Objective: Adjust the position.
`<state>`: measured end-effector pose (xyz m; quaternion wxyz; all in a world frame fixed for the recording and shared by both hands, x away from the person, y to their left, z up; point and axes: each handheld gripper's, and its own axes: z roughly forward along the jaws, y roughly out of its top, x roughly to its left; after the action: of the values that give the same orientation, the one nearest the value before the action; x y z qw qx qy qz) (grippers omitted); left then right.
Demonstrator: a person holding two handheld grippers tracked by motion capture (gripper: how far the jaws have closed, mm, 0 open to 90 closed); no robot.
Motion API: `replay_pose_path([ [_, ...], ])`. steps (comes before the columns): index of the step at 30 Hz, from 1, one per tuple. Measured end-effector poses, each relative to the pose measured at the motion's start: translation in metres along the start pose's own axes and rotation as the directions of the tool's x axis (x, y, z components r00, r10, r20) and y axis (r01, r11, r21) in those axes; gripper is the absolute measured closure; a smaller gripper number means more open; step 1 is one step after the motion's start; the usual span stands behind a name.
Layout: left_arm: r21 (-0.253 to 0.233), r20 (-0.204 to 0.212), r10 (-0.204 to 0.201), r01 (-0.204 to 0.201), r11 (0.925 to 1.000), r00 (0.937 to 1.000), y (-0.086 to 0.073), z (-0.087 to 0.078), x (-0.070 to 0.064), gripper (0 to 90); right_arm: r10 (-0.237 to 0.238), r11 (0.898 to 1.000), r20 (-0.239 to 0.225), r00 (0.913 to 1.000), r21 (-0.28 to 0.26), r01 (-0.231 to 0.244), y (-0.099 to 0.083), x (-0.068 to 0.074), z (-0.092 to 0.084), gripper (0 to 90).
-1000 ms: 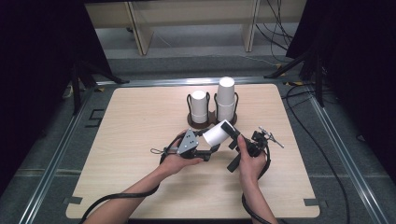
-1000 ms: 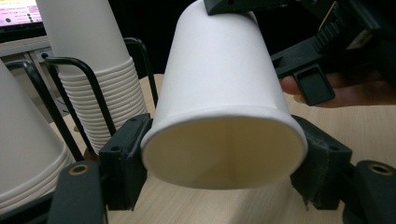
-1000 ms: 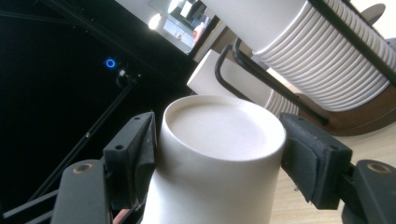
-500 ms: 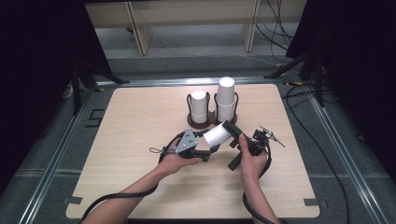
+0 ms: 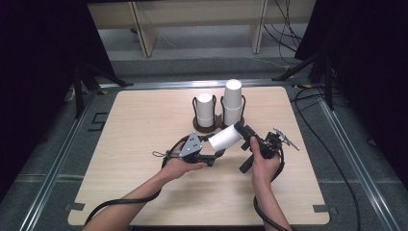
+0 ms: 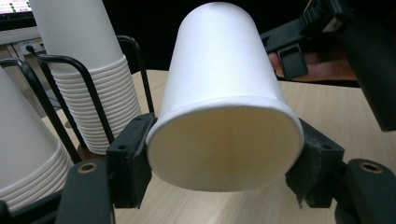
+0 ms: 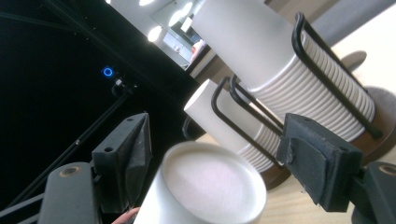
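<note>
Tabletop [image 5: 144,192] lies bare toward its near edge; left gripper [image 6: 219,163] clamps paper cup [image 5: 225,138] by its rim; right gripper [image 7: 215,168], jaws just opening, flanks the base untouching, both forearms low.

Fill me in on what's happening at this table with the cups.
A person holds a gripper in each hand and is passing a single white paper cup between them above the table. The left gripper is shut on the cup's rim end. The right gripper has just been opening, and its fingers stand clear of the cup's base. Behind, two stacks of cups sit in a black wire holder.
</note>
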<state>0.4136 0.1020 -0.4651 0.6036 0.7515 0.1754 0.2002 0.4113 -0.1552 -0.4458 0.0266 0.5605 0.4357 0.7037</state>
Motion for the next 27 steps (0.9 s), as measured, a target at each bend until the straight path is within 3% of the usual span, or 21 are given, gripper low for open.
replay_pose_path([
  [9,0.027,0.012,0.020,-0.020,0.9994,0.9997,0.002,-0.009,0.007,32.1,-0.058,0.998,-0.005,0.9983,-0.025,0.058,0.011,-0.003,-0.008,24.4],
  [13,0.048,0.024,0.026,-0.027,0.9985,0.9994,0.003,-0.014,0.010,32.0,-0.130,0.990,0.028,0.9912,-0.053,0.131,0.015,-0.007,-0.012,24.4],
  [18,0.069,0.034,0.028,-0.031,0.9971,0.9990,0.004,-0.022,0.017,31.7,-0.167,0.986,0.030,0.9855,-0.013,0.168,0.017,-0.012,-0.017,25.4],
  [20,0.072,0.036,0.027,-0.030,0.9970,0.9990,0.004,-0.023,0.017,31.8,-0.181,0.983,0.052,0.9820,0.003,0.181,0.017,-0.014,-0.017,26.3],
  [25,0.084,0.069,0.031,-0.037,0.9958,0.9972,0.006,-0.028,0.022,32.0,-0.242,0.970,0.027,0.9700,0.047,0.240,0.016,-0.016,-0.020,27.0],
  [27,0.091,0.073,0.032,-0.039,0.9951,0.9968,0.007,-0.030,0.023,32.0,-0.229,0.972,0.025,0.9730,0.055,0.228,0.016,-0.015,-0.020,27.0],
])
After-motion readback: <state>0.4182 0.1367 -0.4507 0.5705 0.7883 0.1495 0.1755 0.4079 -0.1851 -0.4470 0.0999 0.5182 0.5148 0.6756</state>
